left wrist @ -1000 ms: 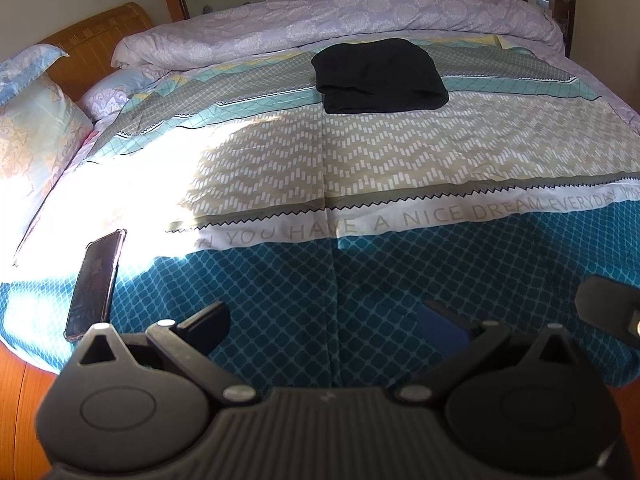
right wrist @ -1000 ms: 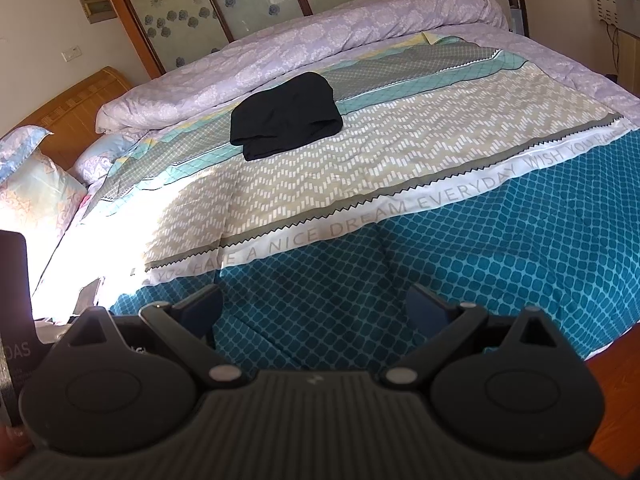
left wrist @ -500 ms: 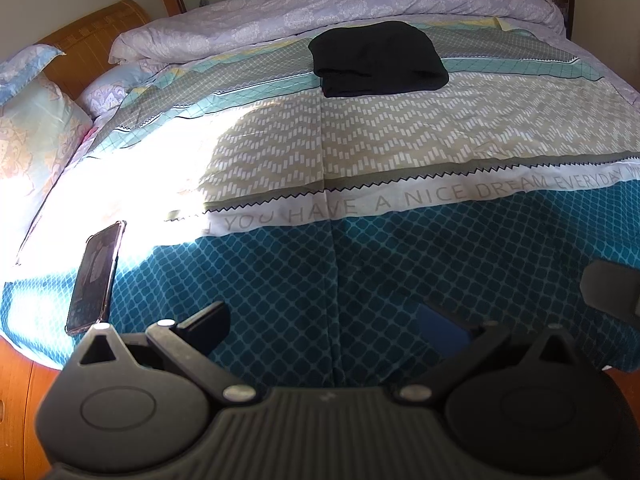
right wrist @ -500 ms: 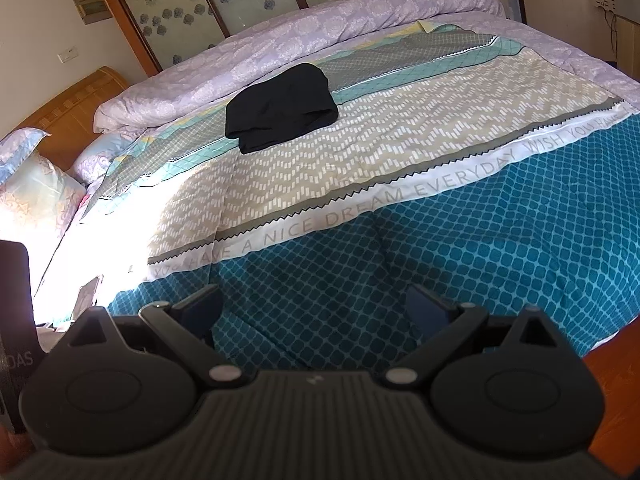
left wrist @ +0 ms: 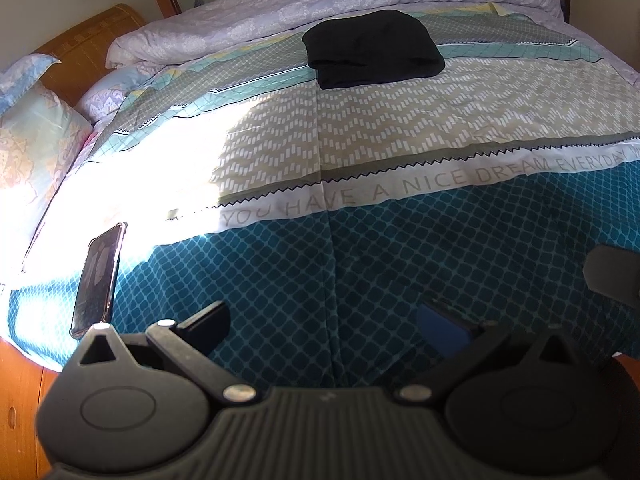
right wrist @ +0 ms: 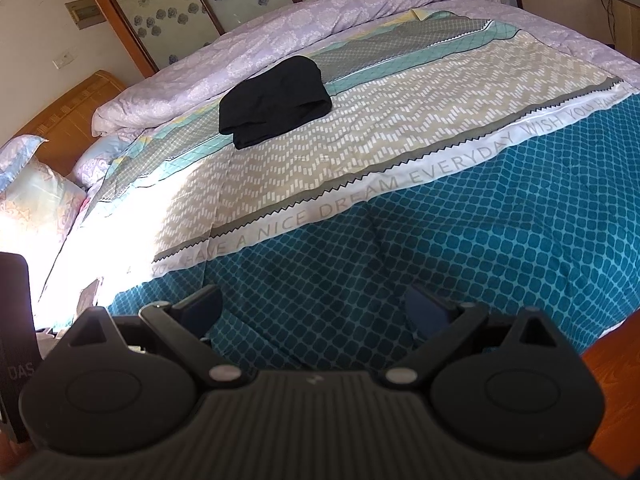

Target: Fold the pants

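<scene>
Black pants point(left wrist: 374, 48) lie folded, far from both grippers — jaws spread wide, empty.

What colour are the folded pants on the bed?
Plain black. The pants show best in the left wrist view.

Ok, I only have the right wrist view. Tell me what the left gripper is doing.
Observer: The left gripper is open and empty, above the teal near part of the bedcover.
Operator: Report anything lying beside it.
Observer: A phone lies flat on the bedcover, left of the left fingers, close to the bed's edge.
Operator: Give me the pants from that side.
Observer: The folded black pants sit almost straight ahead of the left gripper, far across the bed.
</scene>
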A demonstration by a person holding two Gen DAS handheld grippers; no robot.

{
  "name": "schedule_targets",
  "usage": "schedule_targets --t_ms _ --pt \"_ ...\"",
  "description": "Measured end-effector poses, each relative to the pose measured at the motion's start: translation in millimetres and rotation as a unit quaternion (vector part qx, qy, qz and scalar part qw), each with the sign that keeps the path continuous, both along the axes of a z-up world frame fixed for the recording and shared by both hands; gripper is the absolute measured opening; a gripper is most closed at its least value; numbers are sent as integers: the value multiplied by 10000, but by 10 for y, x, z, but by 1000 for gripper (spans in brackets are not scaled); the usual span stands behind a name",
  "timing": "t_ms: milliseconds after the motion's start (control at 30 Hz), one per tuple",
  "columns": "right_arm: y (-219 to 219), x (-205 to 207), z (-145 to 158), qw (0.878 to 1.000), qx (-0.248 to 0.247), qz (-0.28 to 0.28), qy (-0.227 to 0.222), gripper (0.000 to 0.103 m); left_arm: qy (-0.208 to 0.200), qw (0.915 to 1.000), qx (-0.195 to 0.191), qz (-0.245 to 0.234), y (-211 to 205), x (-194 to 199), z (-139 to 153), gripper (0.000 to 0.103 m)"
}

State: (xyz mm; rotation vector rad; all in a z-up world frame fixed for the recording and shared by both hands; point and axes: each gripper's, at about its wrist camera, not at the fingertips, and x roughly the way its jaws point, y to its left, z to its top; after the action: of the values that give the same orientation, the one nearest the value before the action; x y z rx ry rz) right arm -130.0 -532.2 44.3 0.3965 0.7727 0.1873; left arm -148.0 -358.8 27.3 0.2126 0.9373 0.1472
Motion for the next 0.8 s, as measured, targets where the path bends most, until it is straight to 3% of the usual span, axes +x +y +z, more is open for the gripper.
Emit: schedule_targets --t_ms 800 --pt "-58 -2 -22 10000 78 -26 27 100 30 9999 111 3 -35 -20 -32 103"
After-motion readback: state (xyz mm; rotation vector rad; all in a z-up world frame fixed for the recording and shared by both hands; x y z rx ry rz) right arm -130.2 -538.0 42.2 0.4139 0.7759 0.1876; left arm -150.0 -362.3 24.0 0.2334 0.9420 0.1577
